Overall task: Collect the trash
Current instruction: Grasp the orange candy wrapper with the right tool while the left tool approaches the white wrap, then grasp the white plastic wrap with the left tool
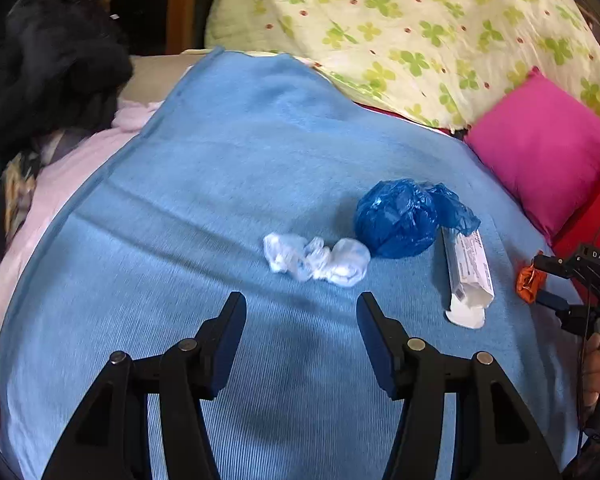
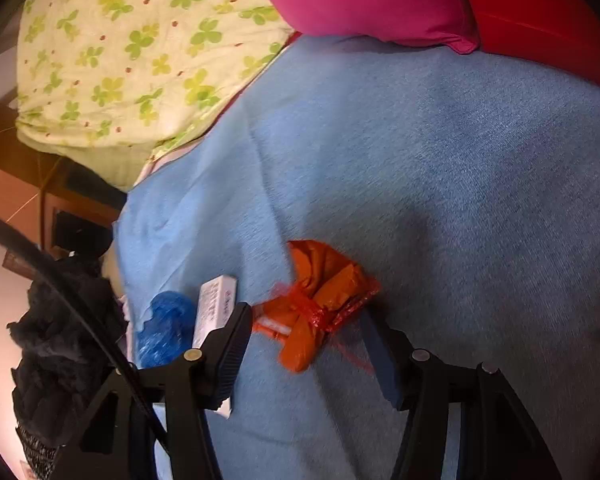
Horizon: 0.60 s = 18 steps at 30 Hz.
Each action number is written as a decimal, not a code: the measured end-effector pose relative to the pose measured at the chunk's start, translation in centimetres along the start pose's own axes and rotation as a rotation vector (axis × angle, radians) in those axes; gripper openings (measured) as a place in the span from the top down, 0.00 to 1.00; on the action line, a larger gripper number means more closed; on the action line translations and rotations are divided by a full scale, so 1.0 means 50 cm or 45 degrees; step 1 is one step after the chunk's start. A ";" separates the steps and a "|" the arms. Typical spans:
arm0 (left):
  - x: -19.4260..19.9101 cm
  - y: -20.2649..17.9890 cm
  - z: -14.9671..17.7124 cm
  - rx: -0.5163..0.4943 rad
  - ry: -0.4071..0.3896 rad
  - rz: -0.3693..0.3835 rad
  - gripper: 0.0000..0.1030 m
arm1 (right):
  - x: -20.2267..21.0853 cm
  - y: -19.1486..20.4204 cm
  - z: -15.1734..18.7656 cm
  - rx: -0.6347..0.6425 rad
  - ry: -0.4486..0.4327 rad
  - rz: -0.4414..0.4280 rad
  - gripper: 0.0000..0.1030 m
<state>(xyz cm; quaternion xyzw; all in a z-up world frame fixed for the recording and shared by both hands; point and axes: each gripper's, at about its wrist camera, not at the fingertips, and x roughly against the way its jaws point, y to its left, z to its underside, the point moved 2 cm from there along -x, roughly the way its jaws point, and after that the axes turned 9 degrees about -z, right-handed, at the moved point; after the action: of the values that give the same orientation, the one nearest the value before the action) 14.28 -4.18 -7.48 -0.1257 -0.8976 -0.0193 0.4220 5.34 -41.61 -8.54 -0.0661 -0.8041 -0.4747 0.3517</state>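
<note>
Right gripper (image 2: 306,320) fingers apart, astride orange wrapper (image 2: 320,304). Left gripper (image 1: 301,304) fingers apart, white wad (image 1: 316,259) just ahead.

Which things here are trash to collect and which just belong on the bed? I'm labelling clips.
Trash: crumpled white plastic, blue plastic ball, opened white carton, orange wrapper between the open right gripper's fingers.

Not trash: blue blanket, pink cushion, floral pillow, dark clothing.

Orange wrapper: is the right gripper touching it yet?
Cannot tell. In the right wrist view the orange wrapper sits between the open right gripper fingers, but blur hides any contact or gap.
</note>
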 end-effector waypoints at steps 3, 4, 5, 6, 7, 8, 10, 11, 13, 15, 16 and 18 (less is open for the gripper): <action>-0.022 -0.003 -0.018 0.001 0.013 0.028 0.43 | -0.005 0.009 -0.007 0.037 -0.020 0.028 0.45; -0.029 -0.002 -0.023 0.009 0.020 0.045 0.43 | -0.007 0.012 -0.009 0.057 -0.027 0.046 0.46; -0.036 -0.001 -0.028 0.020 0.028 0.064 0.43 | -0.010 0.014 -0.010 0.069 -0.031 0.063 0.48; -0.041 -0.001 -0.032 0.031 0.034 0.081 0.44 | -0.013 0.014 -0.011 0.073 -0.033 0.072 0.50; -0.047 -0.002 -0.037 0.041 0.041 0.106 0.43 | -0.015 0.013 -0.012 0.073 -0.038 0.079 0.51; -0.051 -0.003 -0.039 0.045 0.046 0.118 0.43 | -0.016 0.013 -0.013 0.074 -0.043 0.085 0.53; -0.066 -0.006 -0.046 0.055 0.066 0.144 0.43 | -0.021 0.017 -0.016 0.092 -0.052 0.108 0.56; -0.073 -0.006 -0.048 0.063 0.076 0.150 0.43 | -0.023 0.020 -0.016 0.108 -0.056 0.124 0.60; -0.085 -0.009 -0.050 0.077 0.095 0.163 0.43 | -0.027 0.024 -0.016 0.141 -0.057 0.143 0.63; -0.092 -0.012 -0.052 0.084 0.105 0.168 0.43 | -0.033 0.029 -0.014 0.171 -0.051 0.157 0.67; -0.093 -0.014 -0.053 0.084 0.105 0.171 0.43 | -0.034 0.030 -0.013 0.179 -0.048 0.158 0.68; -0.096 -0.017 -0.056 0.084 0.103 0.179 0.43 | -0.034 0.034 -0.010 0.197 -0.049 0.165 0.69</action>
<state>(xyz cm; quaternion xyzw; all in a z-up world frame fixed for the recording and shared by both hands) 19.12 -6.40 -9.29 -0.1734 -0.8689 0.0347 0.4623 7.60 -40.73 -8.23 -0.0997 -0.8389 -0.3861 0.3704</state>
